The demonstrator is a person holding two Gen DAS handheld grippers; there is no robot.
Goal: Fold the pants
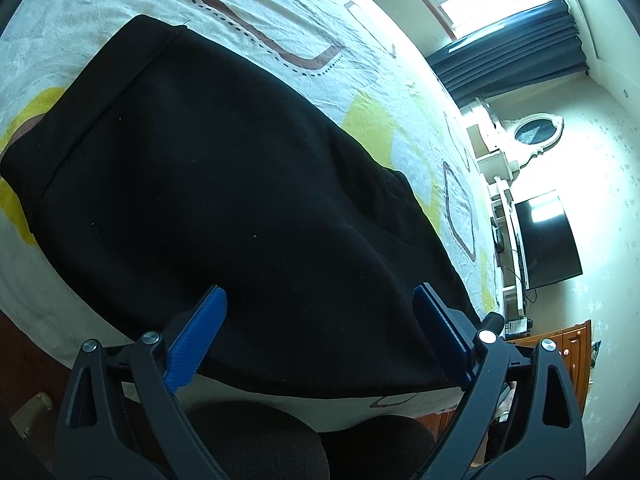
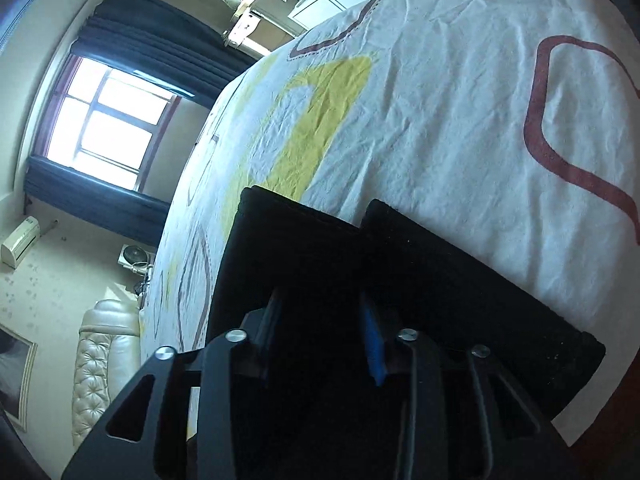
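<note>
Black pants (image 1: 220, 160) lie spread across the bed sheet (image 1: 120, 12), their waistband towards the upper left. My left gripper (image 1: 319, 291) hovers over the near edge of the pants. Its blue pads (image 1: 196, 340) stand wide apart and open with nothing pinched between them. In the right wrist view, the two leg ends of the pants (image 2: 460, 272) lie side by side on the sheet (image 2: 440, 120). My right gripper (image 2: 320, 296) is shut on a bunch of the black fabric, which covers most of its fingers; one blue pad (image 2: 372, 344) shows.
The bed edge runs close below the left gripper, with a person's dark-clad knees (image 1: 260, 440) under it. A television (image 1: 548, 236), mirror dresser (image 1: 536, 136) and wooden cabinet (image 1: 572, 344) stand past the bed. A window (image 2: 100, 128), curtains and cream headboard (image 2: 100, 360) lie left.
</note>
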